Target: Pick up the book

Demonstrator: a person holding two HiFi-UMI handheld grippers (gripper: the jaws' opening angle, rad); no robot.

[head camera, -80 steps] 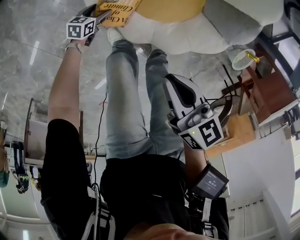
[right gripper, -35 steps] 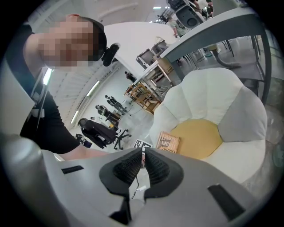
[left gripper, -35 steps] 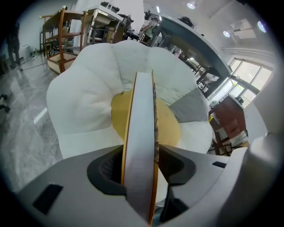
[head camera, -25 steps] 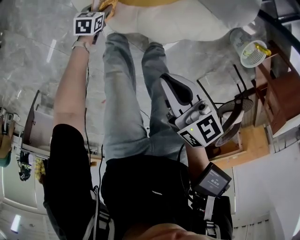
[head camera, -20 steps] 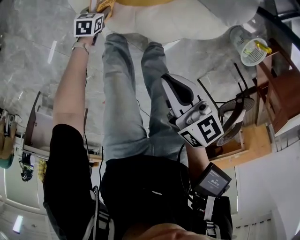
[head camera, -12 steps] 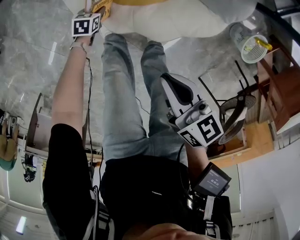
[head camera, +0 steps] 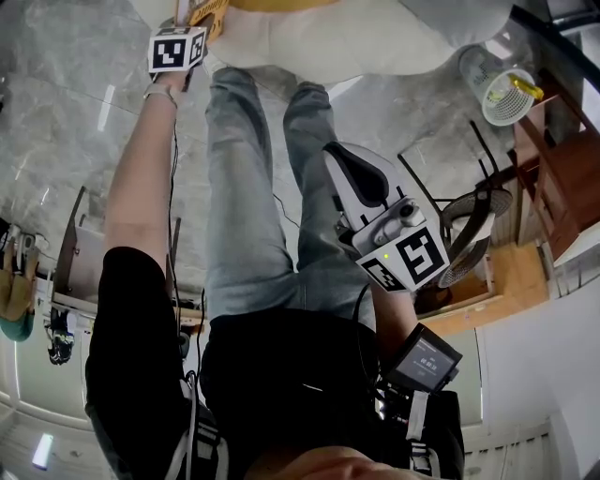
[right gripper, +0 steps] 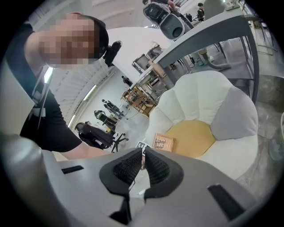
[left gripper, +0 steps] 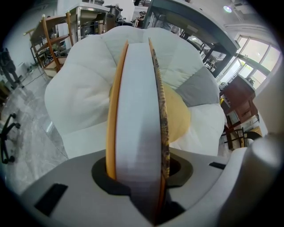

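The book stands edge-on between my left gripper's jaws, white pages flanked by an orange cover and a patterned one. Those jaws have just been closing and now press on it. In the head view the left gripper reaches to the top edge, where a corner of the book shows against the white flower-shaped cushion seat. My right gripper hangs beside the person's leg, its ribbed pads together with nothing between them. From there the book appears by the seat's yellow centre.
The person's jeans-clad legs stand between the two grippers on a grey marble floor. A white basket, a fan and wooden furniture stand at the right. Office chairs and shelves are far behind.
The left gripper and book have slid towards the top edge of the head view, so less of the cover shows than before. The right gripper has hardly moved.
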